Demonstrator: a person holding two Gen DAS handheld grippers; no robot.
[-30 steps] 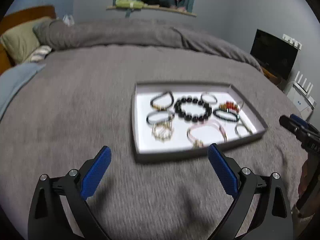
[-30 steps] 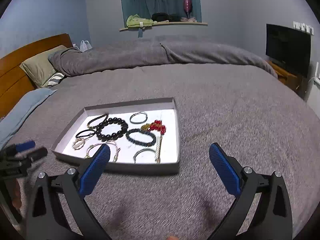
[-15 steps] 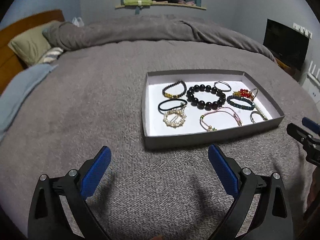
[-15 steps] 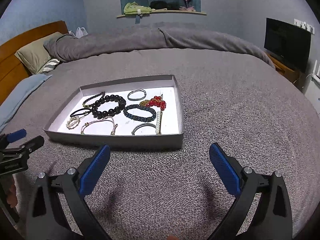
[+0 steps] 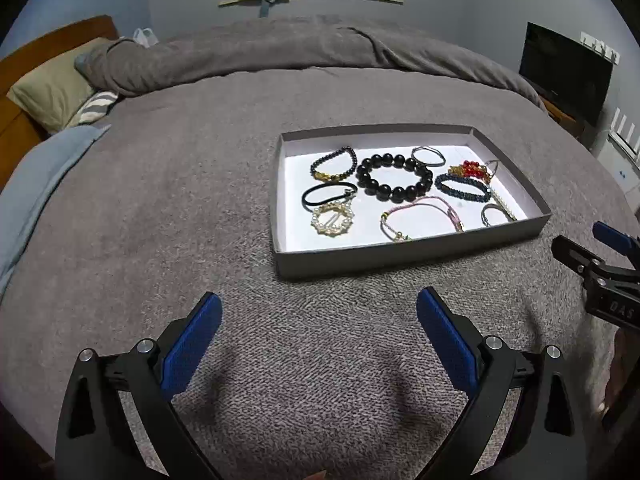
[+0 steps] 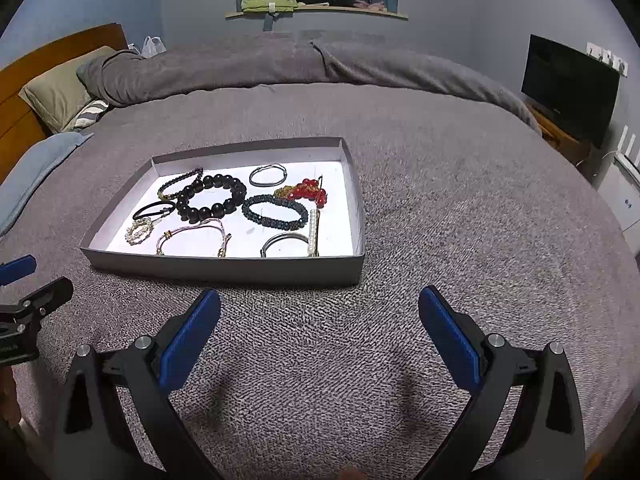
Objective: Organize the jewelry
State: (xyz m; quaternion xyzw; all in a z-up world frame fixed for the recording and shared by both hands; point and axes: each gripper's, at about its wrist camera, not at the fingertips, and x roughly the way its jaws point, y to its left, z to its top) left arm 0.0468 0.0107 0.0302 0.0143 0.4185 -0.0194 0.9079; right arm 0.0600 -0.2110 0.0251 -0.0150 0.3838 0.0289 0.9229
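A shallow grey tray (image 5: 404, 252) with a white floor lies on the grey bed; it also shows in the right wrist view (image 6: 224, 270). It holds several bracelets: a large black bead bracelet (image 5: 394, 176) (image 6: 212, 200), a dark blue beaded one (image 6: 274, 211), a red bead one (image 6: 306, 191), a pearl ring-shaped one (image 5: 333, 219), a pink cord one (image 5: 422, 216). My left gripper (image 5: 319, 312) is open and empty, short of the tray's near wall. My right gripper (image 6: 319, 310) is open and empty, near the tray's front right corner.
The grey blanket (image 5: 160, 208) covers the bed. Pillows (image 5: 52, 88) and a wooden headboard (image 6: 24, 92) are at the far left. A dark TV (image 6: 568, 92) stands at the right. A window shelf (image 6: 316, 10) with clothes is on the far wall.
Both grippers have moved back and lower relative to the tray, which now looks flatter and sharper. Both jaws stay open. The jewelry has not moved.
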